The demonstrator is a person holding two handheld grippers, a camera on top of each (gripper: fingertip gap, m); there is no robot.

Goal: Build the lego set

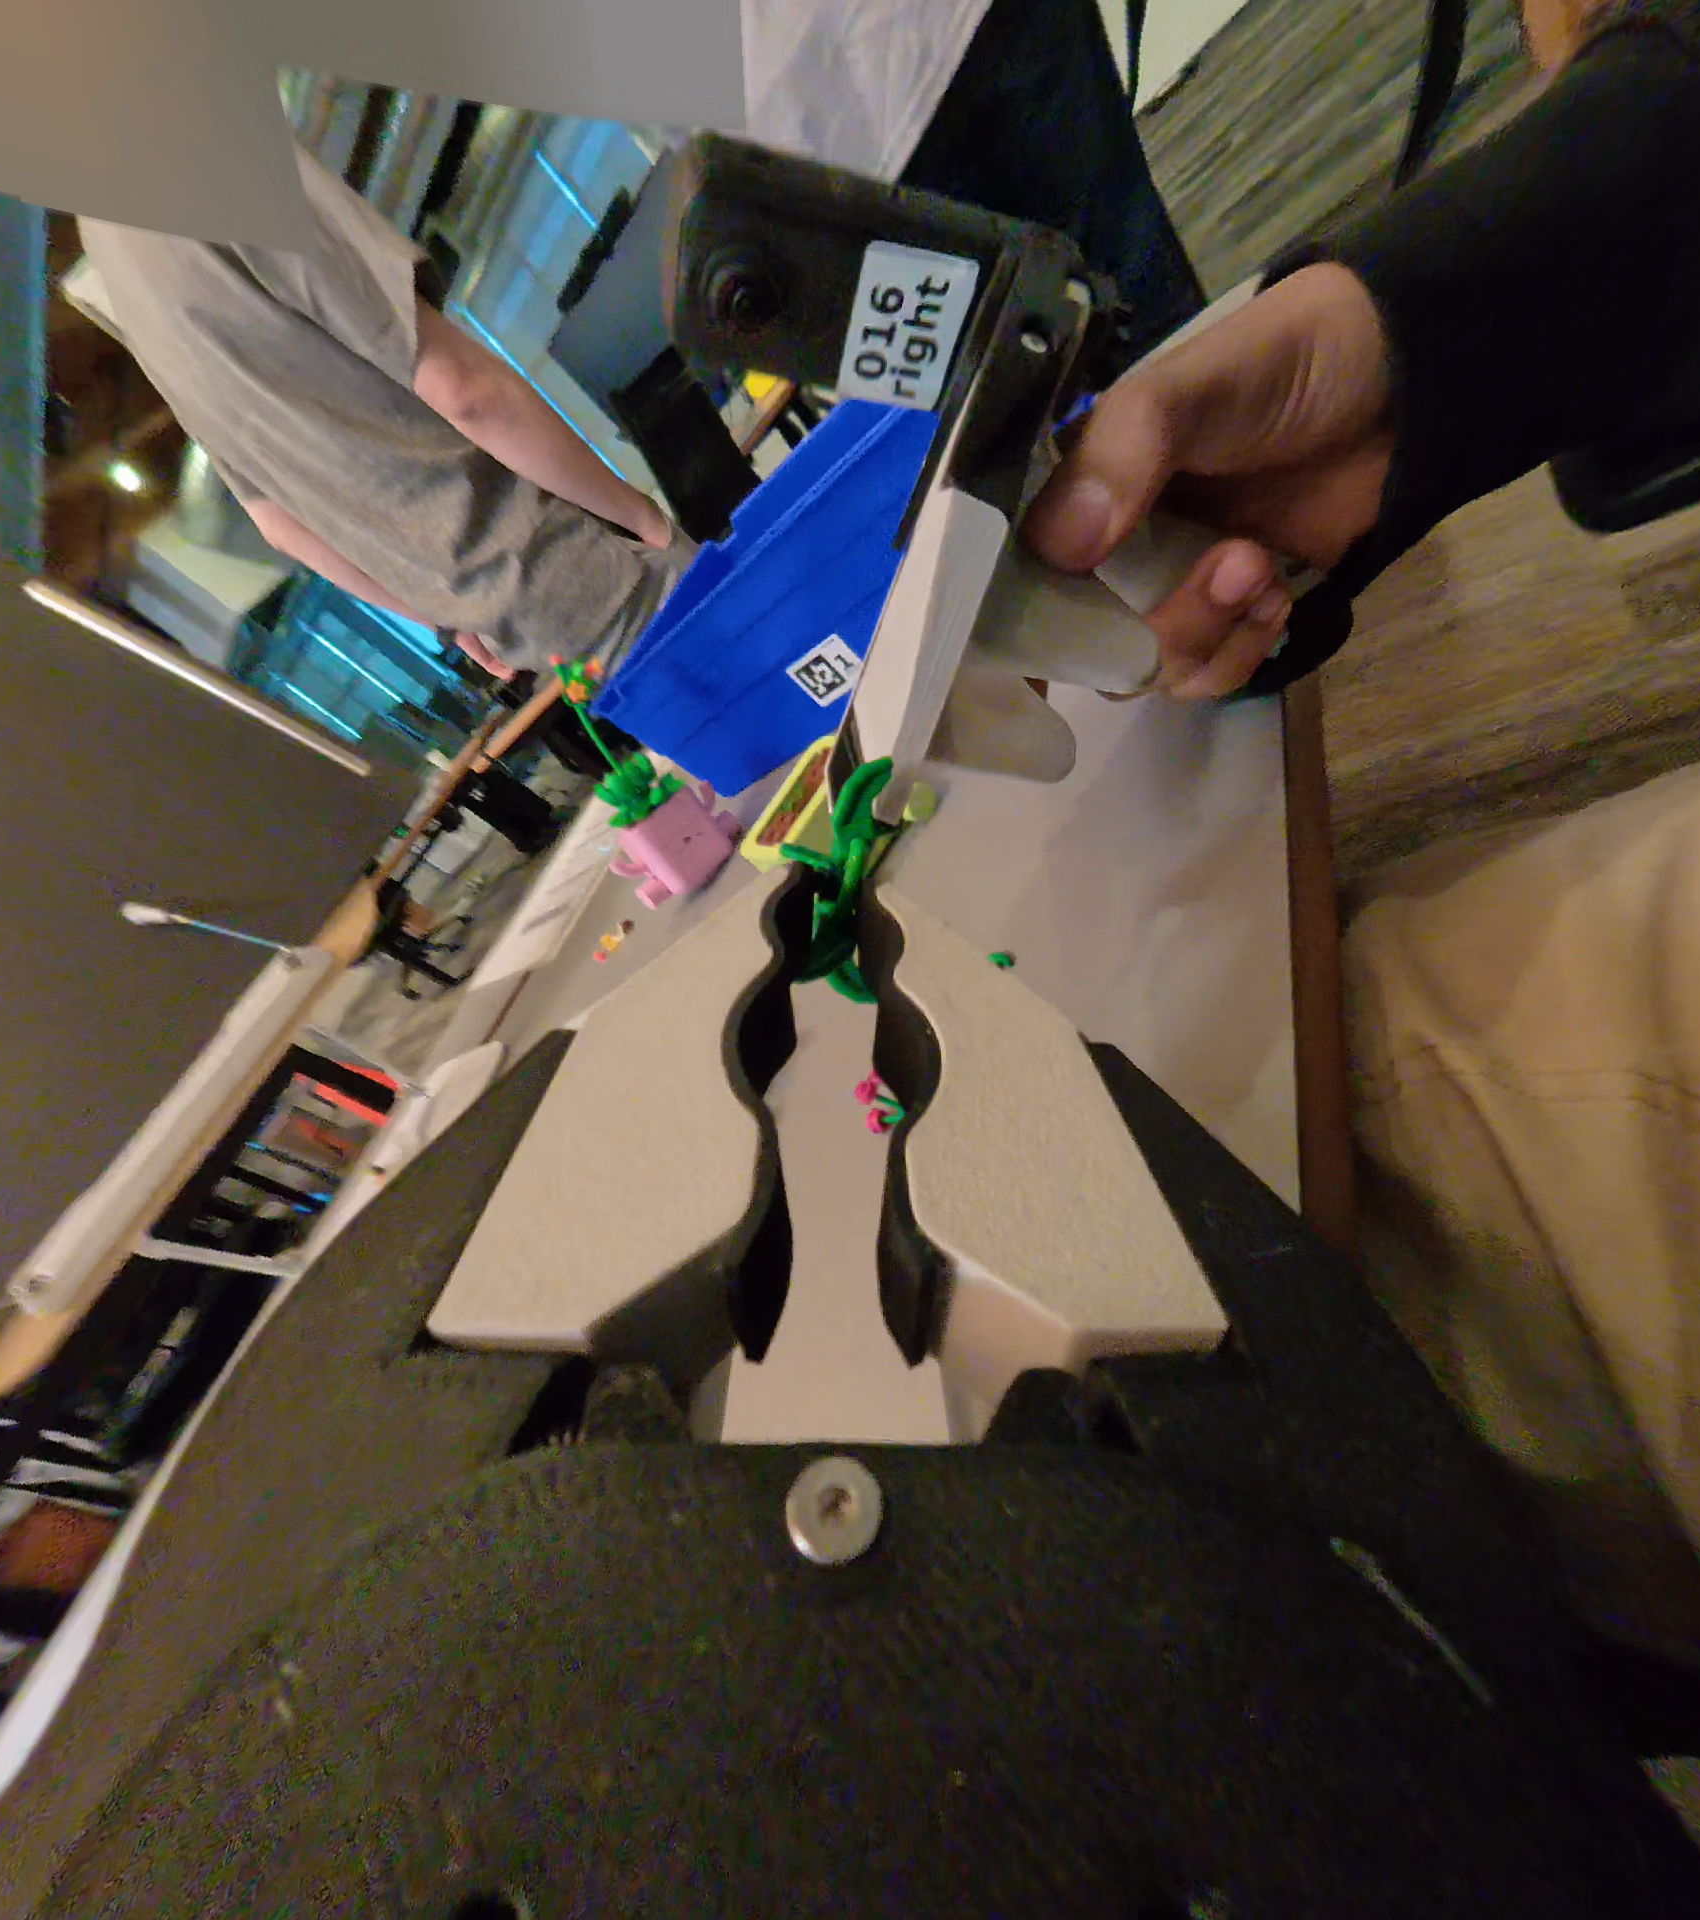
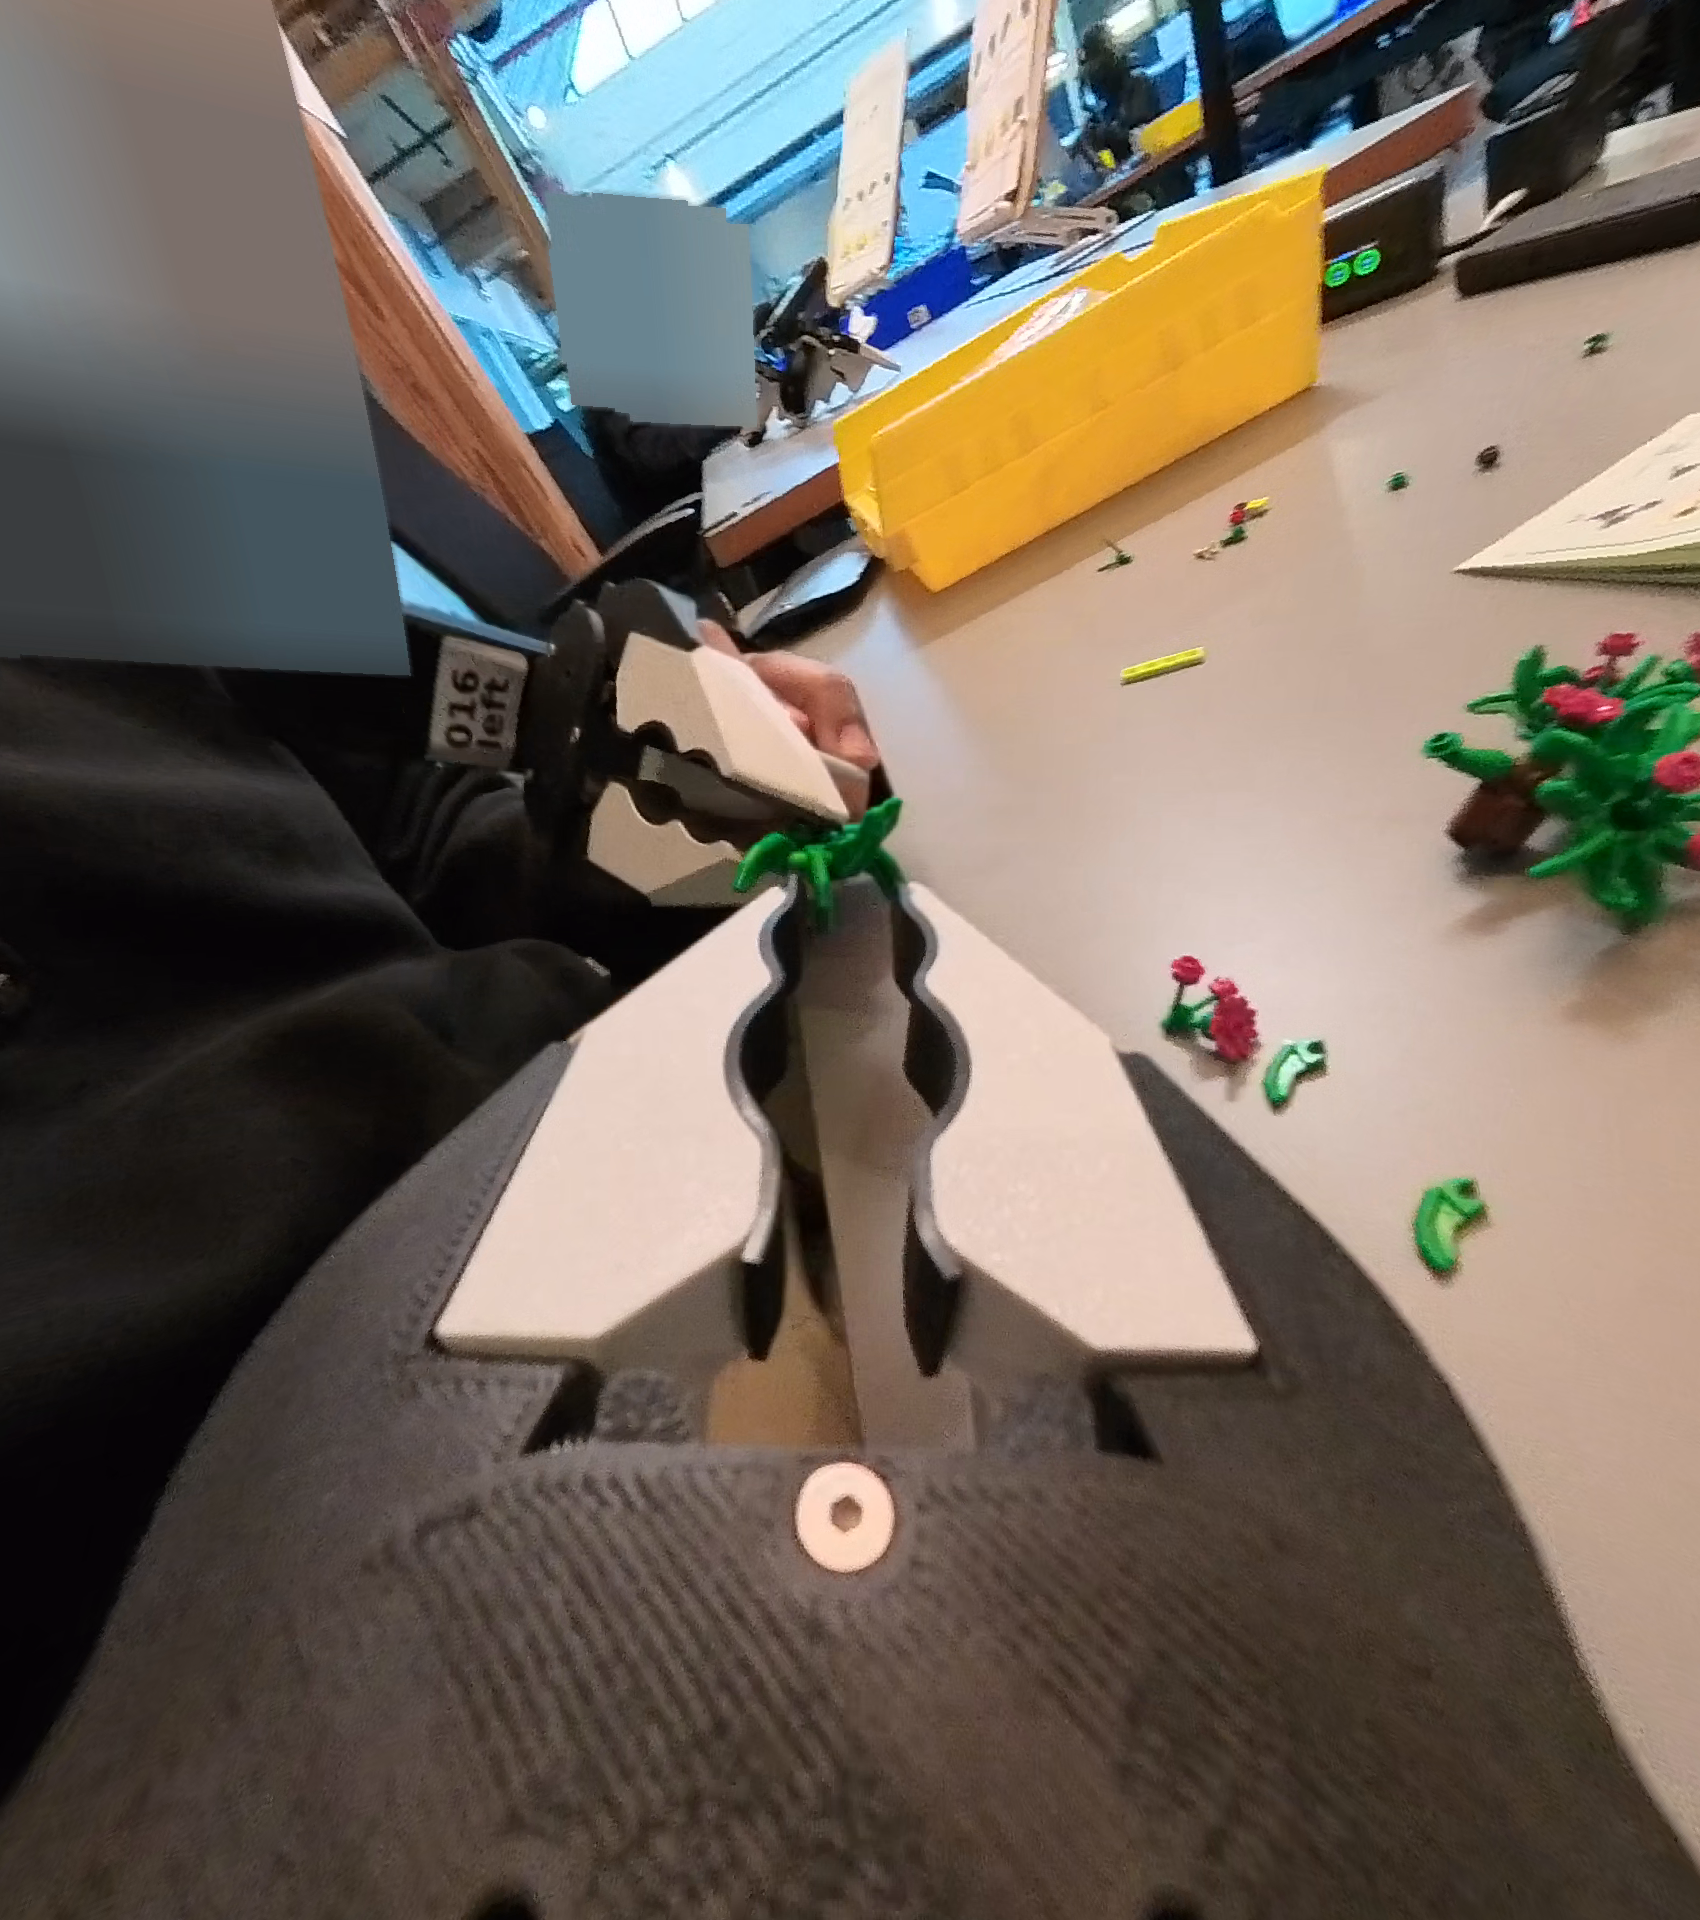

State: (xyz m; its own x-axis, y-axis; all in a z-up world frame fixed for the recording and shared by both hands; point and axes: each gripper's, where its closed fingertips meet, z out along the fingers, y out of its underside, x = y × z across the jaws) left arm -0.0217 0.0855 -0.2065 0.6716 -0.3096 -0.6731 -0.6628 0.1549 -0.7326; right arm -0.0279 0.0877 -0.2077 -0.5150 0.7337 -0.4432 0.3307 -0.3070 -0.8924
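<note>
Both claws meeting on one green leafy stem above the table.

Left wrist view: left claw [image 1: 838, 883] is pinching the green leafy stem [image 1: 841, 914], running lengthwise from its tips toward the right claw [image 1: 877, 800]. Right wrist view: right claw [image 2: 841, 899] is gripping the stem [image 2: 825, 852] lying crosswise, near the table [image 2: 1241, 831] edge.

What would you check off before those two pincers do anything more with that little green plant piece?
1. Left gripper closed on the green stem piece: ok, its tips pinch the stem.
2. Right gripper closed on the same piece: ok, its tips meet at the leaves, seen in both views.
3. Piece held clear of the table: cannot tell how far above it.
4. Whether the green piece is one part or two being joined: cannot tell, the fingers hide the middle.
5. Next parts in reach: ok, a small red flower sprig and two loose green leaves lie close by.
6. Big flower bush out of the way: ok, it lies apart on its side.
</note>
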